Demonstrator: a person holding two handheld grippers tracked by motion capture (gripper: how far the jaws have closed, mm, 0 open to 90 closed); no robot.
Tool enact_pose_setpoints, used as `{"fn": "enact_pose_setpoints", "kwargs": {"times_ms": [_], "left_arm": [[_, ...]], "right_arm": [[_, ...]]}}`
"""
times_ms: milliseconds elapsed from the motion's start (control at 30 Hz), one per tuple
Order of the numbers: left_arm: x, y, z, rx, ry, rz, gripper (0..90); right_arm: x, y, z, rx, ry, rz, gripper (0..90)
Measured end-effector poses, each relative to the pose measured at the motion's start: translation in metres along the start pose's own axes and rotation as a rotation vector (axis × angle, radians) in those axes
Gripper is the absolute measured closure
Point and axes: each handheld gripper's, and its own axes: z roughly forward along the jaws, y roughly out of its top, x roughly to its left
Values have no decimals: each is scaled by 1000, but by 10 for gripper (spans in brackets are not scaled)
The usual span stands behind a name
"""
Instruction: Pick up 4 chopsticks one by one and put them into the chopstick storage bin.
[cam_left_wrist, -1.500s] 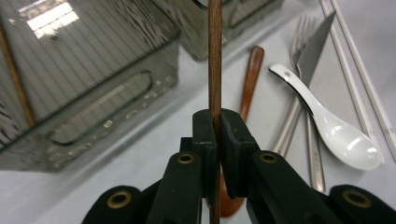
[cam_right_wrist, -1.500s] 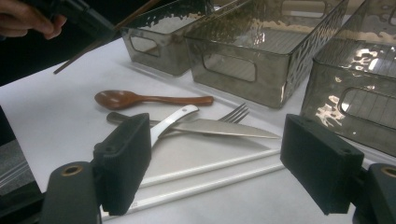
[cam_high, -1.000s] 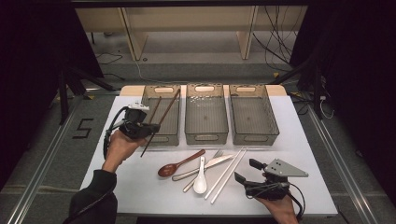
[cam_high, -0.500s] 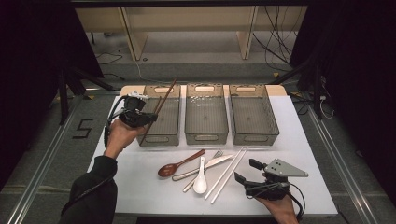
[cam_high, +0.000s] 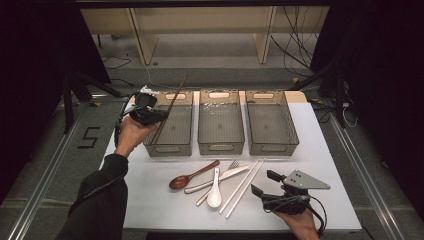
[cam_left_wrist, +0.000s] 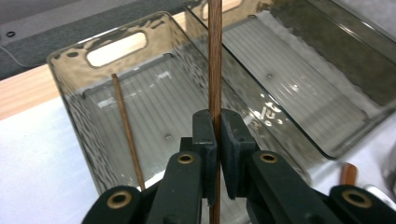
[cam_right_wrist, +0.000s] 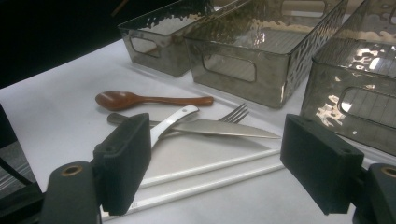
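Pinched between the pressed-together jaws of the left gripper, a thin, straight dark-brown wooden chopstick stands steeply tilted over the smoky clear plastic bin nearest the table's left edge. A second brown chopstick lies inside that bin along its wall. The middle bin and right bin look bare. The right gripper rests near the table's front right corner, jaws spread, beside two white chopsticks, a knife, fork, white spoon and brown wooden spoon on the white table.
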Motion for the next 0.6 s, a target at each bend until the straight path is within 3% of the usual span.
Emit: {"fn": "enact_pose_setpoints", "kwargs": {"times_ms": [233,600], "left_arm": [[8,3,12,12,23,-10,847],[8,14,22,5,40,-6,846]], "right_arm": [[0,0,0,1,2,-1,254],[0,0,1,1,3,-3,254]]}}
